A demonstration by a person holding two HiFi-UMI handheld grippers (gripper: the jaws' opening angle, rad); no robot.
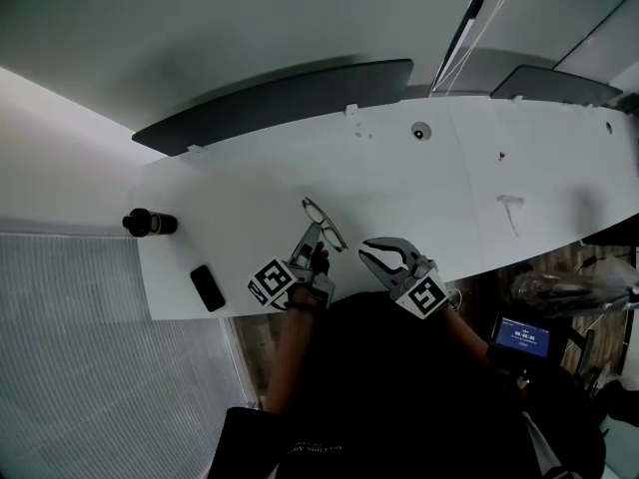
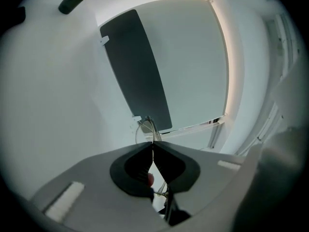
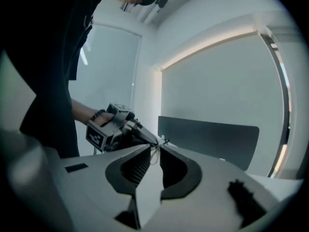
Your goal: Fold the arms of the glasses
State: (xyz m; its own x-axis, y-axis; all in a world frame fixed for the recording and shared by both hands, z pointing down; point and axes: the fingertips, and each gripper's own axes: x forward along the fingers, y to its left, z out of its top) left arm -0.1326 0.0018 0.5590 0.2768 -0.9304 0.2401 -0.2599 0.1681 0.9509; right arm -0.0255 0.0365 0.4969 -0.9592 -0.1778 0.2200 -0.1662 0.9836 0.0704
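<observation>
Thin wire-rimmed glasses (image 1: 321,224) hang just above the white table (image 1: 419,198) near its front edge. My left gripper (image 1: 316,243) is shut on one thin arm of them. In the left gripper view the wire runs between the closed tips (image 2: 153,145), and a lens rim (image 2: 142,128) shows beyond. My right gripper (image 1: 363,254) hovers a little to the right of the glasses without touching them. Its tips (image 3: 155,148) stand a narrow gap apart with nothing between them. Past them the left gripper (image 3: 153,140) shows with the glasses.
A black bottle (image 1: 150,224) lies at the table's left end, and a black phone (image 1: 208,287) lies near the front left corner. A dark panel (image 1: 280,103) runs along the far edge. A small lit screen (image 1: 521,337) sits below the table at right.
</observation>
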